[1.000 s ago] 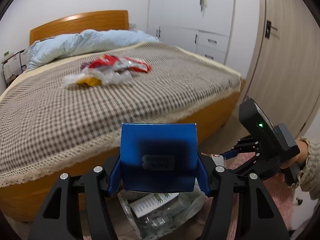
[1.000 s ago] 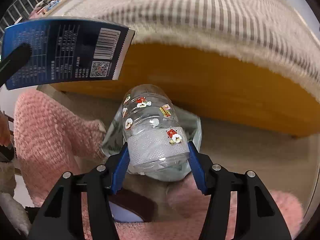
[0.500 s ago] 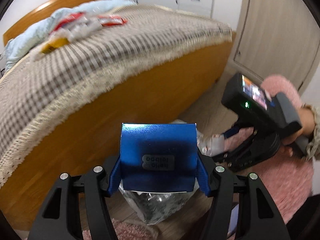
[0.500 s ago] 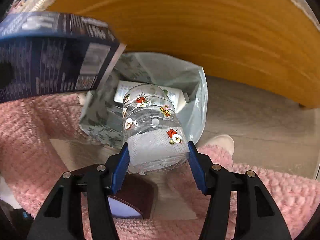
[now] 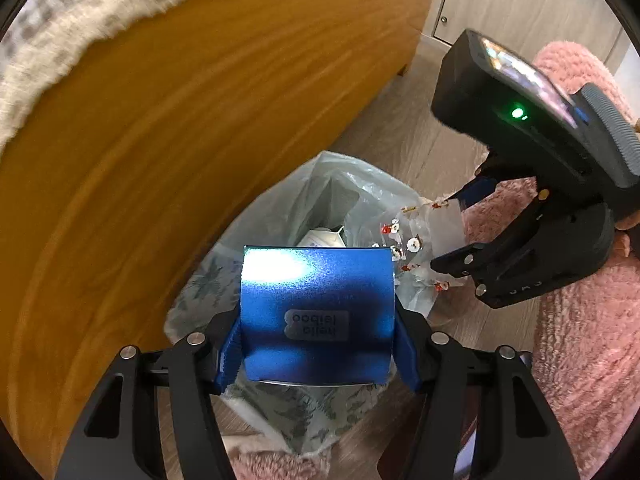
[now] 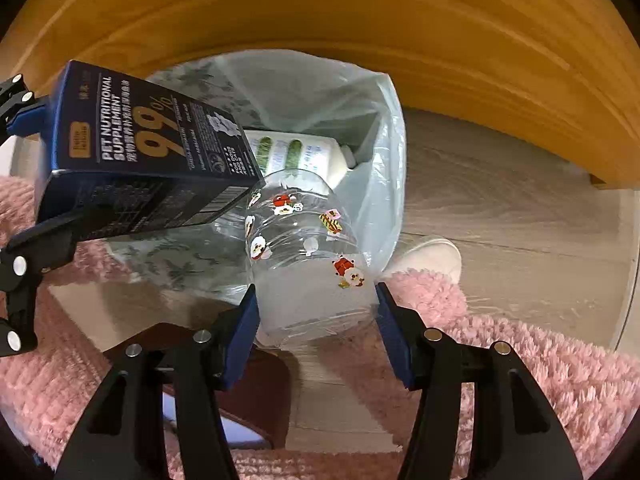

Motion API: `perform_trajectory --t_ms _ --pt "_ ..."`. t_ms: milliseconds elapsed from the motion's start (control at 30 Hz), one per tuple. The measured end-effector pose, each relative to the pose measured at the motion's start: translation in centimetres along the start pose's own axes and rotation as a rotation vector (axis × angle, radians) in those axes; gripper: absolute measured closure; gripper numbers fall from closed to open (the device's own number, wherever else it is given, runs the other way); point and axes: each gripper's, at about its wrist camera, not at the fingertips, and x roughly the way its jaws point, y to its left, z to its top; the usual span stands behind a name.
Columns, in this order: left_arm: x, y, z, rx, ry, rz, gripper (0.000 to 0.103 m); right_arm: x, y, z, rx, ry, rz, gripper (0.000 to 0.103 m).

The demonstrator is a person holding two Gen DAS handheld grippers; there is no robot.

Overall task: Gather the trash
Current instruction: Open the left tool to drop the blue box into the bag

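My left gripper point(image 5: 316, 344) is shut on a blue carton point(image 5: 316, 312), held just above the mouth of a translucent trash bag point(image 5: 320, 188) on the floor. In the right wrist view the same blue carton point(image 6: 148, 152) shows its printed side at the left, over the trash bag point(image 6: 372, 200). My right gripper point(image 6: 316, 328) is shut on a clear plastic bottle point(image 6: 304, 256) with small red and white stickers, its far end over the bag's opening. The bottle point(image 5: 420, 240) and right gripper point(image 5: 460, 236) appear at the right of the left wrist view. A white bottle point(image 6: 304, 152) lies inside the bag.
The wooden side of the bed point(image 5: 160, 140) rises right behind the bag. Pink fluffy clothing of the person point(image 6: 500, 344) surrounds the near side, with a white slipper point(image 6: 432, 252) on the wood-look floor point(image 6: 500, 184). A closet door point(image 5: 500, 0) stands at the back right.
Both grippers have come down and tipped downward toward the bag. The bed top with its wrappers has left view, and the carton and bottle now hang over the bag's opening.
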Motion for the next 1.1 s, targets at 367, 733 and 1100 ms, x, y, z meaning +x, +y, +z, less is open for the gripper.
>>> perform_trajectory --t_ms 367,733,1100 --pt "4.8 -0.5 -0.2 0.096 0.07 -0.098 0.044 -0.2 -0.8 0.3 0.024 -0.035 -0.07 0.048" --pt "7.8 -4.3 -0.3 0.35 0.153 -0.13 0.044 0.3 -0.9 1.0 0.044 -0.002 -0.073 0.048" --pt "10.8 -2.3 -1.3 0.303 0.259 -0.198 0.044 2.5 -1.1 2.3 0.038 0.097 -0.024 0.047"
